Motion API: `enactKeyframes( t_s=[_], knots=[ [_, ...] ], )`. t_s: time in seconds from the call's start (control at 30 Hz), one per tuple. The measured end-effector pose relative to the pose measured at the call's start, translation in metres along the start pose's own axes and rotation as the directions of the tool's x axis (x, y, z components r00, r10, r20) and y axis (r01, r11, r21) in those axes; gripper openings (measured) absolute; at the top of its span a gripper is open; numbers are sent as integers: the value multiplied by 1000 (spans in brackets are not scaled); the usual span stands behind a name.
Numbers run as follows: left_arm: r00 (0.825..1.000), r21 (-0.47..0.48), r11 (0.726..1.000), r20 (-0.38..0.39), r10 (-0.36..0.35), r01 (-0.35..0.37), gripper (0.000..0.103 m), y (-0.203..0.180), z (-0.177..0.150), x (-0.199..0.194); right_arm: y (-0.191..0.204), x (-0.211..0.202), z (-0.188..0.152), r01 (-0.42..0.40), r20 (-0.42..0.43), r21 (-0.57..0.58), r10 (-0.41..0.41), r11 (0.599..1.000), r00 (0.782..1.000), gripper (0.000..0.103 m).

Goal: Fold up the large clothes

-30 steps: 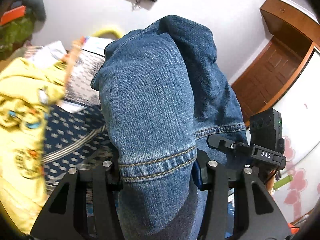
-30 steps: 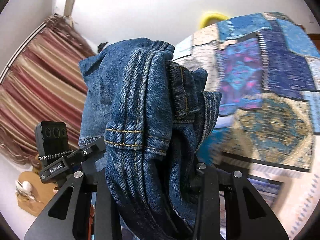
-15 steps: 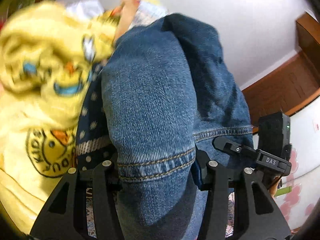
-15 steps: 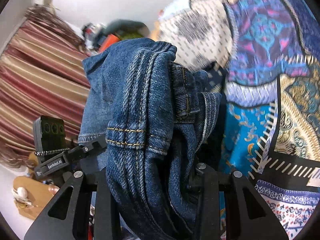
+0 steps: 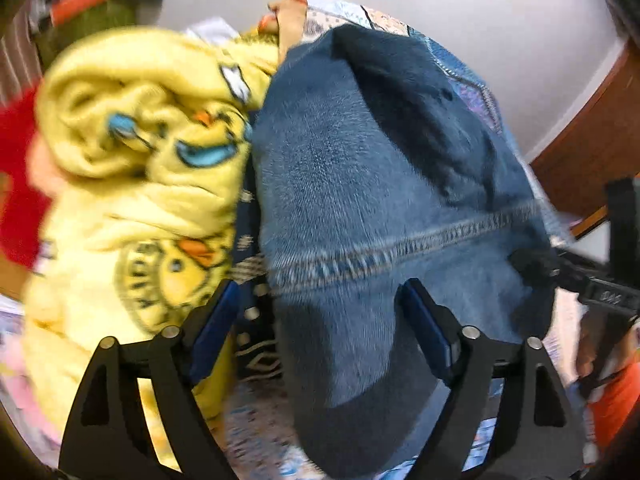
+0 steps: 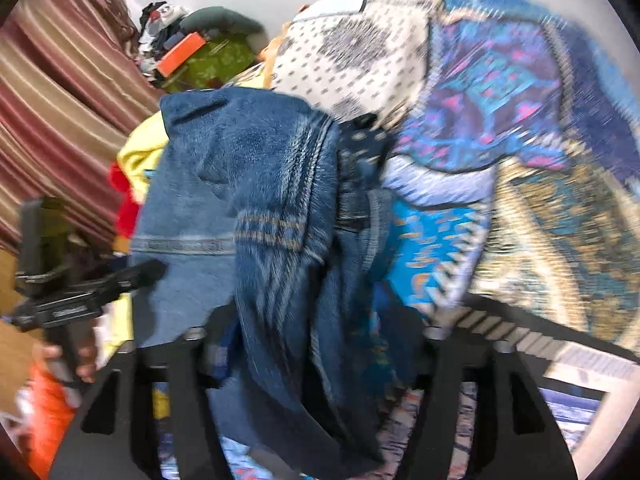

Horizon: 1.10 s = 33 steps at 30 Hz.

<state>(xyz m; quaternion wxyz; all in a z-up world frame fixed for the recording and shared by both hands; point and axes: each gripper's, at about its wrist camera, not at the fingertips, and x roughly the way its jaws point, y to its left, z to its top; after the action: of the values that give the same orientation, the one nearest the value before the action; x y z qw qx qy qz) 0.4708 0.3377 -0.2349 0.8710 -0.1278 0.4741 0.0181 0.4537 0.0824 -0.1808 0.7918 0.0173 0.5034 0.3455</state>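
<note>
Jeans (image 5: 360,184) lie between both spread claws, left (image 5: 320,312) and right (image 6: 316,332)

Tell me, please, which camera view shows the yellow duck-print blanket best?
The left wrist view: the yellow blanket fills its left half, with the duck prints readable despite blur. In the right wrist view only a small yellow patch shows, mostly hidden behind the jeans.

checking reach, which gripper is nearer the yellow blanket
Left. The left gripper sits right beside the yellow blanket; the right gripper has the jeans between it and the blanket.
</note>
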Motion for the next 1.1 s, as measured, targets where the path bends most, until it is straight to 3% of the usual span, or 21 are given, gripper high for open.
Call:
enactKeyframes(
  t_s=[0.03, 0.13, 0.23, 0.43, 0.6, 0.77, 0.9, 1.03, 1.1],
  knots=[
    [1000, 3, 1000, 2, 14, -14, 95, -3, -5, -3, -2, 2, 0, 29, 3, -10, -29, 1000, 1000, 76],
    [999, 10, 999, -32, 40, -39, 97, -5, -30, 2, -8, 2, -10, 67, -5, -22, -67, 998, 998, 85],
    [997, 33, 998, -42, 63, -61, 98, -10, -54, -3, -15, -4, -23, 67, -27, -9, -67, 998, 997, 87],
    [994, -13, 995, -34, 100, -101, 97, -16, -79, -35, -12, -23, -44, 115, -51, -24, -116, 993, 992, 87],
    [991, -1, 991, 30, 133, -133, 97, -38, -81, -78, 5, -55, -51, 94, -10, -47, -94, 994, 996, 87],
    [979, 33, 990, 160, 128, -135, 97, -75, -71, -148, 30, -109, -55, 63, 74, -80, -57, 995, 996, 87],
    [950, 62, 989, 291, 111, -135, 97, -99, -75, -201, 55, -163, -63, 43, 174, -115, -22, 992, 984, 87],
    [897, 70, 991, 436, 70, -111, 97, -123, -91, -265, 87, -220, -76, 36, 299, -178, 19, 983, 954, 87],
    [857, 64, 995, 515, 38, -83, 97, -134, -106, -300, 104, -252, -89, 40, 377, -224, 49, 974, 925, 87]
  ],
)
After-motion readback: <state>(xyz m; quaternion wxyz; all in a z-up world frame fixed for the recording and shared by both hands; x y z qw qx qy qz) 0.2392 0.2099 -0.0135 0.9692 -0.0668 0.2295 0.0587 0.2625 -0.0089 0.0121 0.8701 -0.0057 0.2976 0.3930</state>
